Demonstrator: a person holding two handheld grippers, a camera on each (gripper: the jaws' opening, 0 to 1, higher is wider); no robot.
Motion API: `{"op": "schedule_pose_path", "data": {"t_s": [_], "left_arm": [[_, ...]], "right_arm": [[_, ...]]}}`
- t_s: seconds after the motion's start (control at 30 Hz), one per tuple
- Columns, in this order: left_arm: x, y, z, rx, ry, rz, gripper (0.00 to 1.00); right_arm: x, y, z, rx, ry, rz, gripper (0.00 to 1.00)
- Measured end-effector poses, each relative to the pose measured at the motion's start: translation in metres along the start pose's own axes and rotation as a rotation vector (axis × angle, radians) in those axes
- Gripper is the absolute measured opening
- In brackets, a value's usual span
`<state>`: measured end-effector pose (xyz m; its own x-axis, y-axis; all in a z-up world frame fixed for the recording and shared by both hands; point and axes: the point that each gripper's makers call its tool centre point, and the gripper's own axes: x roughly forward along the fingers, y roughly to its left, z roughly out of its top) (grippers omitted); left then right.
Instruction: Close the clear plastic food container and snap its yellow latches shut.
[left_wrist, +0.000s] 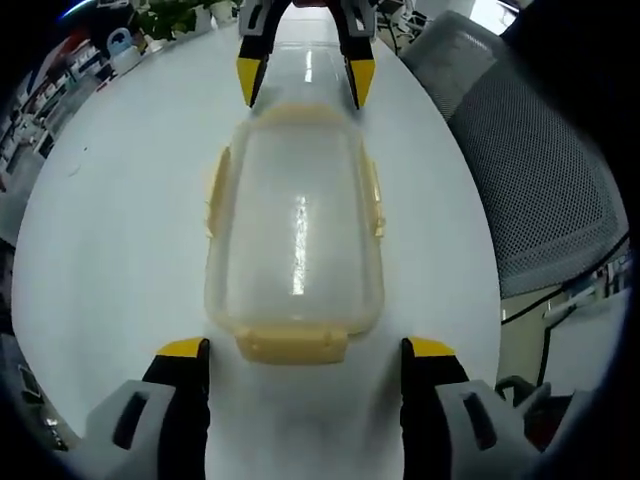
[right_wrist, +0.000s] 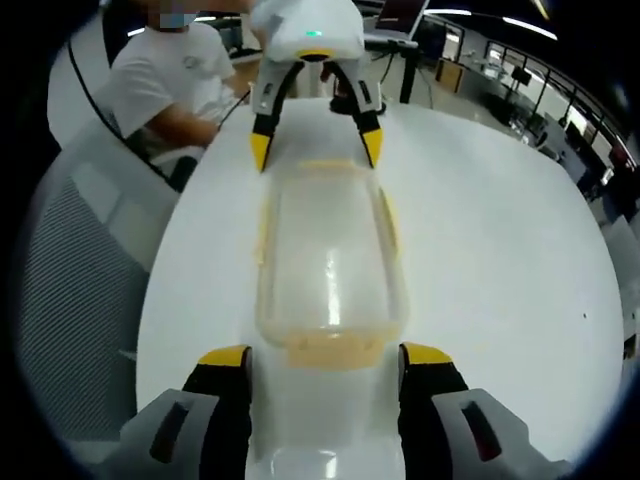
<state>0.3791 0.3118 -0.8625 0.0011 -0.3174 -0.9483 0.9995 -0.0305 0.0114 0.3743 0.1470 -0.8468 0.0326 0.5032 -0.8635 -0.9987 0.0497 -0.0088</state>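
Your fingers stand wide apart on both sides, holding nothing: the left gripper (left_wrist: 305, 348) at one short end of the container (left_wrist: 295, 235), the right gripper (right_wrist: 325, 355) at the opposite end. The container lies on the white counter (left_wrist: 120, 230) with its lid already seated. The latches look flared outward, so snapping seems to be the step in hand. Next, press the end latch (left_wrist: 292, 346) nearest your left fingers down flush.
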Motion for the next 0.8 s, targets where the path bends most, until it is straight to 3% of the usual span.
{"op": "schedule_pose_path", "data": {"t_s": [0.33,0.53,0.8], "left_arm": [[0.0,-0.0008,0.0006,0.005,0.001,0.0,0.74],[-0.001,-0.0003,0.0041,-0.016,-0.012,0.005,0.62],[-0.0008,-0.0022,0.0051,-0.008,-0.012,0.003,0.59]], "right_arm": [[0.0025,0.0005,-0.0039,-0.006,0.022,-0.001,0.55],[0.004,-0.0001,-0.0086,-0.003,0.041,-0.005,0.5],[0.0092,0.001,-0.0099,-0.013,0.056,-0.005,0.49]]}}
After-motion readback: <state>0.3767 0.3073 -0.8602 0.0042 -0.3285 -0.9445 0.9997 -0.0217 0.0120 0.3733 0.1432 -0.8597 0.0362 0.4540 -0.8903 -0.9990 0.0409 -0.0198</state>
